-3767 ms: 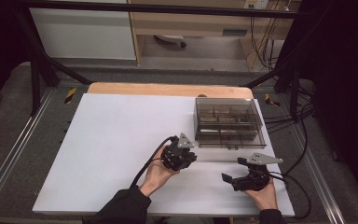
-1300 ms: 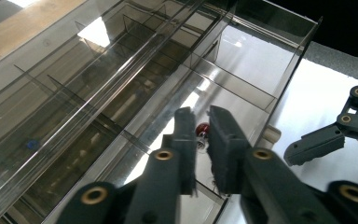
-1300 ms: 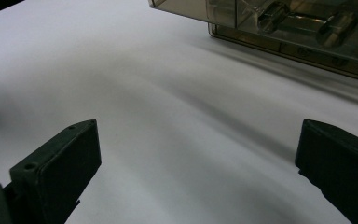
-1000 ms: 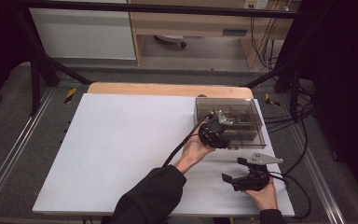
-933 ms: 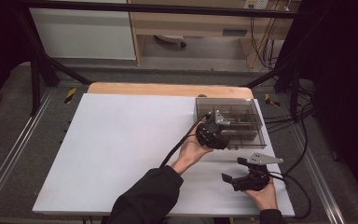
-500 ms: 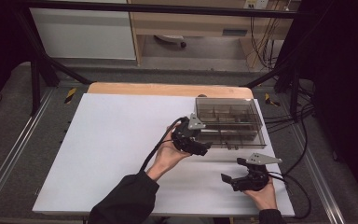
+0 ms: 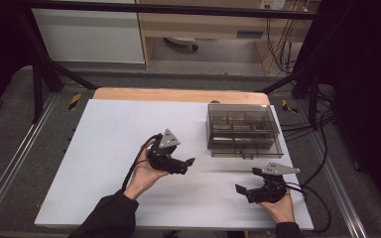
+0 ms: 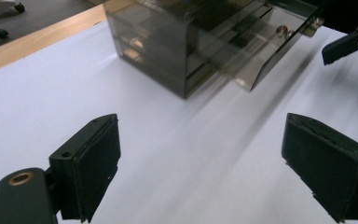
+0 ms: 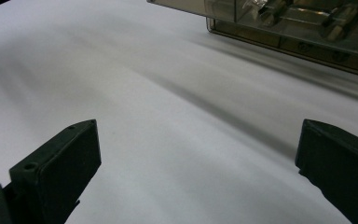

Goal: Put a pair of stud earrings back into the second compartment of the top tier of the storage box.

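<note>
High view, near edge of the white-topped table (image 7: 104, 134): right hand (image 7: 280, 208) comes in at the near right corner w/ the right black two-jaw gripper (image 7: 242, 190), grey three-cornered plate on top, cable trailing off to the right. Its jaws point left along the near edge. Right gripper view: both black jaws stand wide apart w/ nothing between them, just bare white tabletop.

Left of it & a bit farther in, approx mid-table, the left hand (image 7: 141, 176) in a dark sleeve holds the left black two-jaw gripper (image 7: 189, 162), also w/ a grey plate on top & a black cable looping down by the wrist. It points right, toward the box. Left gripper view: jaws spread wide, empty, white surface between them; the tip of the other gripper shows at the upper right.

Farther in, toward the far right corner: smoky translucent plastic drawer box w/ inner dividers (image 7: 243, 129), standing on the tabletop, well apart from both grippers. Its lowest drawer (image 8: 270, 46) sticks out a little on the near side; left gripper view shows a small item inside it, too blurred to identify.

Far edge: strip of bare light wood (image 7: 178, 94) beyond the white cover. Beyond the table, grey floor, black frame legs & loose cables at the right.
</note>
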{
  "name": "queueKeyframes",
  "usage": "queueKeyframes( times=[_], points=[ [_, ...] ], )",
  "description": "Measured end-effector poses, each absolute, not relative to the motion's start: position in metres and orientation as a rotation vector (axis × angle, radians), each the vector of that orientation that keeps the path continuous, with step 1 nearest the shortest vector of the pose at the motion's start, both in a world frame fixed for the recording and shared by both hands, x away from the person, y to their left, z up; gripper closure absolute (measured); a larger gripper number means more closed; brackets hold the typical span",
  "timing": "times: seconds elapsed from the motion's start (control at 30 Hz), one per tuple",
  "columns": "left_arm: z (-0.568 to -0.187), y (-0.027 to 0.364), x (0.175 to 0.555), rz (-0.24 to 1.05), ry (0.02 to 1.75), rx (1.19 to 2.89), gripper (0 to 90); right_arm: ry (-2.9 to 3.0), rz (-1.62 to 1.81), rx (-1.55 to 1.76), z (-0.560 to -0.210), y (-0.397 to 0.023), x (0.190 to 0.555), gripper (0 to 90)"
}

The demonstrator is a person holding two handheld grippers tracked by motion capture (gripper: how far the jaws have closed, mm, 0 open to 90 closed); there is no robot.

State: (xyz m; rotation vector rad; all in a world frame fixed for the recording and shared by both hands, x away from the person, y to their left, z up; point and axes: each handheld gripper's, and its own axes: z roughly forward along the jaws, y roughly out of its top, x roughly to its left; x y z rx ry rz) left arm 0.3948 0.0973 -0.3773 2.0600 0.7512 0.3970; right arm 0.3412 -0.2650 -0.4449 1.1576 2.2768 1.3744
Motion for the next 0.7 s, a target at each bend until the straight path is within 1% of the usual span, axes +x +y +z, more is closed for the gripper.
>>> queueKeyframes(
  times=[0.37,0.7],
  points=[
    [-0.403,0.167,0.375,0.427,0.832,2.026,10.5,2.28,1.367,1.164,-0.445,-0.265,0.341,0.6],
    [-0.422,0.209,0.359,0.452,0.9,2.003,10.5,2.28,1.364,1.165,-0.445,-0.265,0.342,0.6]
  ],
)
